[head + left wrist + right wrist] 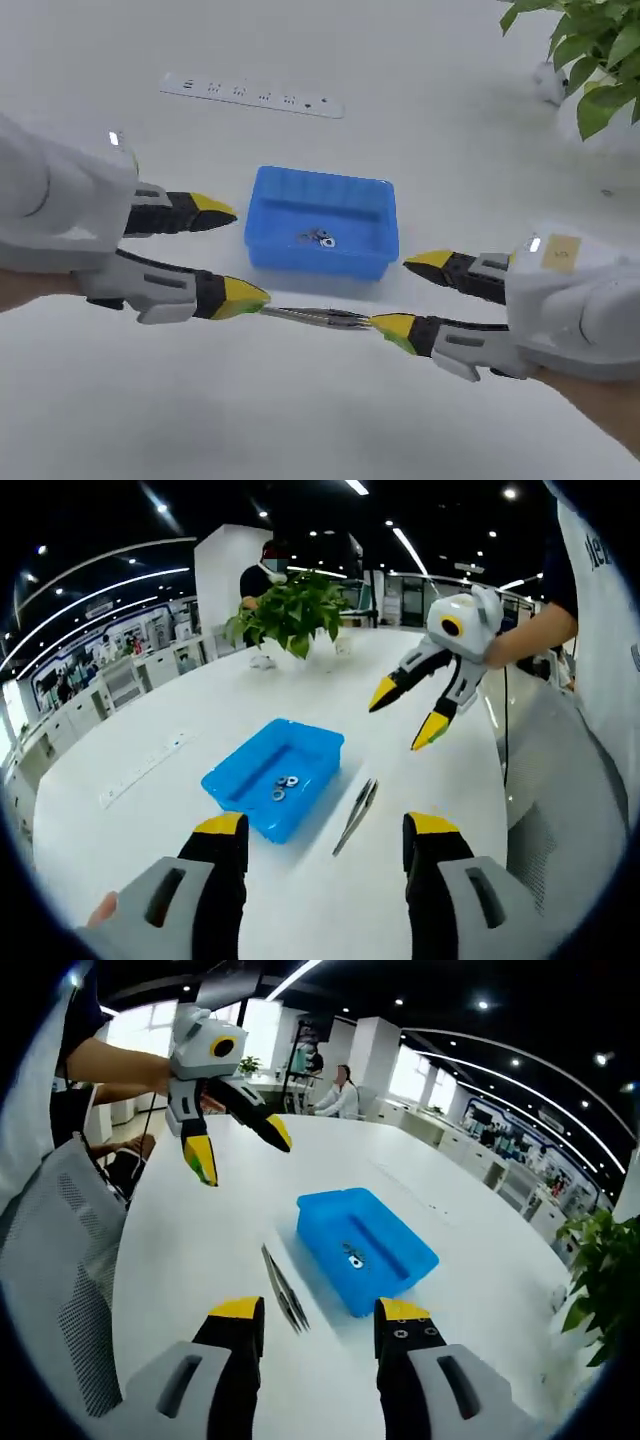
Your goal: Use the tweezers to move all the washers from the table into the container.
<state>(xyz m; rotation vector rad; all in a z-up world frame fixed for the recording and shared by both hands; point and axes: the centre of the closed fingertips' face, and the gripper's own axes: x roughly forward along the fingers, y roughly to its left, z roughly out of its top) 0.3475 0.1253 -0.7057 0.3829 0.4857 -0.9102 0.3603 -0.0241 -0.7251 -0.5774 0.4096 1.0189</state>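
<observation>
A blue container [322, 222] stands mid-table with a few washers [318, 238] in it; it also appears as the container [274, 776] with washers [284, 783], and the container [365, 1247] with washers [352, 1257]. Metal tweezers [315, 317] lie flat on the table just in front of it, seen too as tweezers [357, 813] and tweezers [284, 1287]. My left gripper [235, 255] hovers open at the left, above the tweezers' left end. My right gripper [410, 293] hovers open at the right. Neither holds anything. From each gripper view the other gripper shows: the right gripper [405, 720], the left gripper [240, 1155].
A white power strip [252, 95] lies at the back of the white table [300, 420]. A potted plant [590, 60] stands at the back right corner. A person [338, 1095] sits at a far desk.
</observation>
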